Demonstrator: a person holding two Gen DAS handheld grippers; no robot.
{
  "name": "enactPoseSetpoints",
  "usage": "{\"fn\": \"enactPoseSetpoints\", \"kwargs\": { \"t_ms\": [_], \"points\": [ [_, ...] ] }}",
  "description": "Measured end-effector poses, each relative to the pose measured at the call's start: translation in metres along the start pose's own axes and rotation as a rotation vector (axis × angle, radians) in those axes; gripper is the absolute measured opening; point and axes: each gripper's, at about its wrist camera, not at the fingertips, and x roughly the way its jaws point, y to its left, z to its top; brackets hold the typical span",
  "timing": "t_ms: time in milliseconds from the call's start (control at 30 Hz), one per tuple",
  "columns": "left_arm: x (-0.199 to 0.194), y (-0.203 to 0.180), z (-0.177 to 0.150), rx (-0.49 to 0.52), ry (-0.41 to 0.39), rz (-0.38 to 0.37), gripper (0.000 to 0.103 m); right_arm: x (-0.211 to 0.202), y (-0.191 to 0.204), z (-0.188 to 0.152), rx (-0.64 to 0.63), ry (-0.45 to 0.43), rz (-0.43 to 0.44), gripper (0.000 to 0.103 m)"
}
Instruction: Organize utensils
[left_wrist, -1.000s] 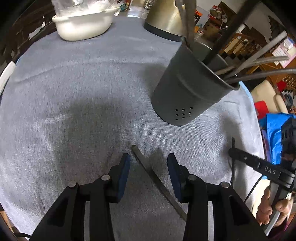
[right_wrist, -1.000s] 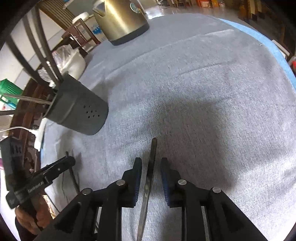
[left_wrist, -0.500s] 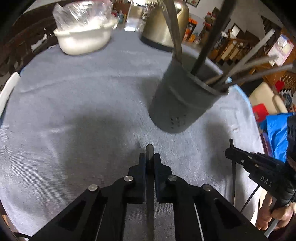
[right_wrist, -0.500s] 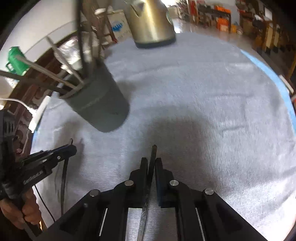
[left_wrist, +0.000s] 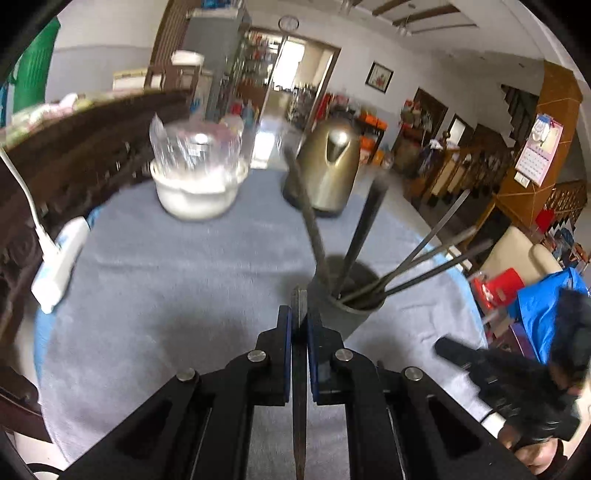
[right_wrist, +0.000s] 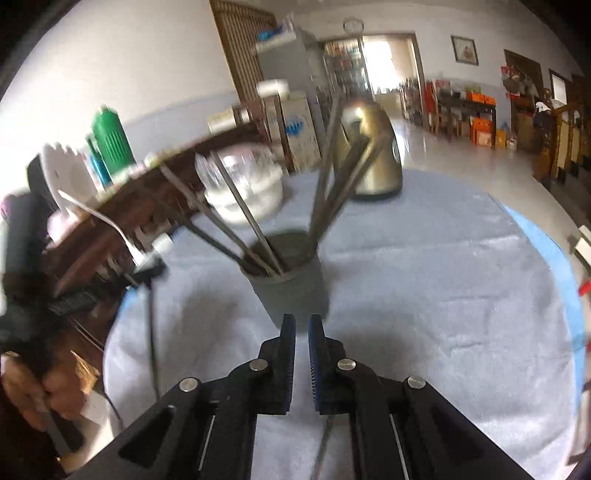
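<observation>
My left gripper (left_wrist: 299, 317) is shut on a flat dark metal utensil (left_wrist: 299, 406), which runs straight down between the blue pads with its tip just above them. It hangs over the grey cloth, close in front of the dark grey utensil holder (left_wrist: 347, 314), which has several handles standing in it. My right gripper (right_wrist: 301, 328) is shut on a thin utensil (right_wrist: 323, 443); only the shaft below the fingers shows. The holder (right_wrist: 291, 291) stands upright just beyond the right fingertips. Each gripper shows blurred at the edge of the other's view.
A brass-coloured kettle (left_wrist: 328, 166) and a white bowl (left_wrist: 199, 192) with a plastic bag in it stand at the far side of the round table (left_wrist: 166, 277). A white power strip (left_wrist: 59, 258) with its cord lies at the left edge. A hand (right_wrist: 22, 387) holds the left gripper.
Both grippers closed on utensils that lay on the cloth and rose with them. Both views tilted up from the table to the room, and the holder now sits straight ahead.
</observation>
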Motion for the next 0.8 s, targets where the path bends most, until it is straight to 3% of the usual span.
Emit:
{"fn": "enactPoseSetpoints", "kwargs": {
  "t_ms": [167, 233, 300, 333, 433, 500, 567, 633, 667, 800],
  "points": [
    [-0.028, -0.010, 0.002, 0.037, -0.100, -0.001, 0.008, 0.030, -0.020, -0.006, 0.121, 0.188, 0.021, 0.015],
    [-0.037, -0.013, -0.001, 0.062, -0.130, -0.002, 0.008, 0.044, -0.026, -0.010, 0.141, 0.237, 0.004, 0.028],
    [-0.048, -0.016, -0.003, 0.081, -0.156, 0.000, 0.008, 0.061, -0.028, -0.013, 0.134, 0.292, -0.012, 0.055],
    [-0.050, -0.017, -0.004, 0.087, -0.167, 0.003, 0.008, 0.068, -0.028, -0.015, 0.130, 0.308, -0.015, 0.059],
    [-0.062, -0.017, -0.007, 0.098, -0.218, 0.006, 0.008, 0.076, -0.023, -0.017, 0.082, 0.299, -0.060, 0.055],
    [-0.066, -0.017, -0.008, 0.108, -0.250, 0.013, 0.008, 0.085, -0.021, -0.017, 0.052, 0.326, -0.093, 0.032],
    [-0.071, -0.017, -0.009, 0.111, -0.279, 0.014, 0.008, 0.097, -0.020, -0.020, 0.032, 0.368, -0.119, 0.030],
    [-0.073, -0.014, -0.010, 0.103, -0.302, 0.005, 0.008, 0.109, -0.020, -0.024, 0.011, 0.404, -0.144, 0.022],
    [-0.074, -0.013, -0.010, 0.100, -0.308, 0.005, 0.008, 0.108, -0.017, -0.023, -0.014, 0.385, -0.161, 0.012],
    [-0.070, -0.004, -0.013, 0.073, -0.316, 0.015, 0.008, 0.100, -0.017, -0.021, -0.012, 0.362, -0.133, 0.008]
  ]
}}
